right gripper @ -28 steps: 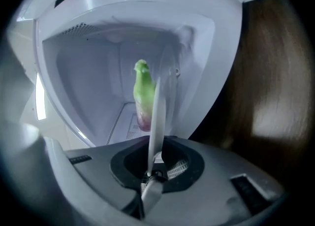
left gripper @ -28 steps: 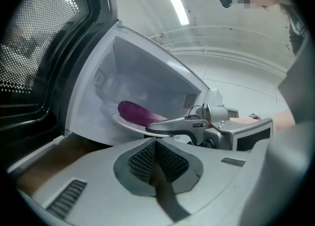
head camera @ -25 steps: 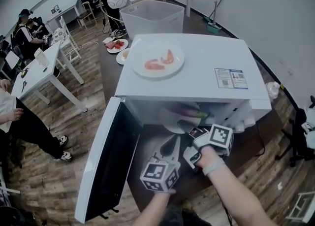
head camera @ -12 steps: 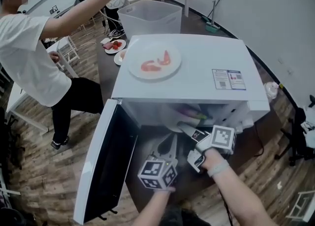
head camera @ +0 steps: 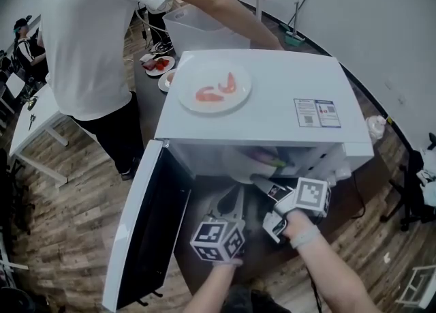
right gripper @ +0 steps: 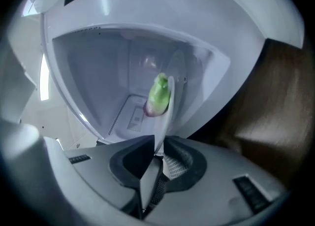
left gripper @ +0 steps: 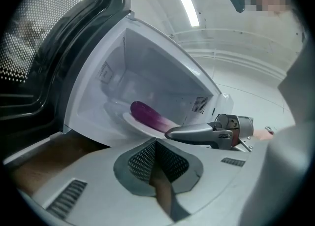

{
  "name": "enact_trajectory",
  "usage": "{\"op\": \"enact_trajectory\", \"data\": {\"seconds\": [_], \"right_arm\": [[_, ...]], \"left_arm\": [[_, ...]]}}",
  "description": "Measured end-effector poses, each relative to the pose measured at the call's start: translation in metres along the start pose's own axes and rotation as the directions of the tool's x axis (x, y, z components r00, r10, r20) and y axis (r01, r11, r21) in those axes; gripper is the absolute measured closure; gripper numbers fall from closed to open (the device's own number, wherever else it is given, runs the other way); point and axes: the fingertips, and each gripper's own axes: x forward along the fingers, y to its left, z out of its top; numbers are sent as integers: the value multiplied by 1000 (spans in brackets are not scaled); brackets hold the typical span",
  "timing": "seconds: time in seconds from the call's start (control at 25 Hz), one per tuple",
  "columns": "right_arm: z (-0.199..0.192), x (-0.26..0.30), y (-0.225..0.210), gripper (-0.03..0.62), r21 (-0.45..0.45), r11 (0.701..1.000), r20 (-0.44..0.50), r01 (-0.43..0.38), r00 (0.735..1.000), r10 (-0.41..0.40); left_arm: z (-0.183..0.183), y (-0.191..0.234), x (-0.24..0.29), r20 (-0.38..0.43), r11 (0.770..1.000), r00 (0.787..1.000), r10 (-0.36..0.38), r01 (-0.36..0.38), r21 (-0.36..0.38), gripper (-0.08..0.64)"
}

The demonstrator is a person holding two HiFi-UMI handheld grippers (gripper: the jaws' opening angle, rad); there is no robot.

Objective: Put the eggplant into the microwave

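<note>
The eggplant (left gripper: pixel 147 115) lay on a plate (right gripper: pixel 165 116) inside the open microwave (head camera: pixel 272 93). The right gripper (right gripper: pixel 156 153) had just been closing and pinched the plate's edge. The left gripper (left gripper: pixel 156 144) was pressed together, holding nothing.

head: above and behind left gripper (head camera: pixel 238 194) and right gripper (head camera: pixel 259 181), steeply down on microwave (head camera: pixel 272 80) | gripper views: low, close, along their jaws into the cavity | shared: plate (left gripper: pixel 127 117) and eggplant (left gripper: pixel 147 115) ahead of both | left view also catches the right gripper
</note>
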Motion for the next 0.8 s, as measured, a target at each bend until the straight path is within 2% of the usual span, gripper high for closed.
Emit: {"op": "enact_trajectory", "data": {"seconds": [0.2, 0.44, 0.64, 0.76, 0.8], "right_arm": [[6, 0, -6, 554, 63, 998, 36, 1, 999, -3], [7, 9, -6, 557, 74, 997, 39, 9, 999, -12], [6, 13, -5, 557, 84, 996, 35, -3, 999, 0], [5, 14, -1, 531, 60, 998, 24, -15, 1000, 13], [5, 13, 0, 504, 47, 999, 17, -16, 1000, 15]], "left_arm": [[-1, -5, -1, -11, 1000, 1000, -14, 14, 15, 557], [-4, -9, -6, -23, 999, 999, -29, 30, 32, 557], [-3, -8, -3, -10, 1000, 1000, -26, 26, 13, 557], [-1, -8, -1, -6, 1000, 1000, -28, 28, 5, 557], [0, -9, 0, -5, 999, 999, -31, 31, 5, 557]]}}
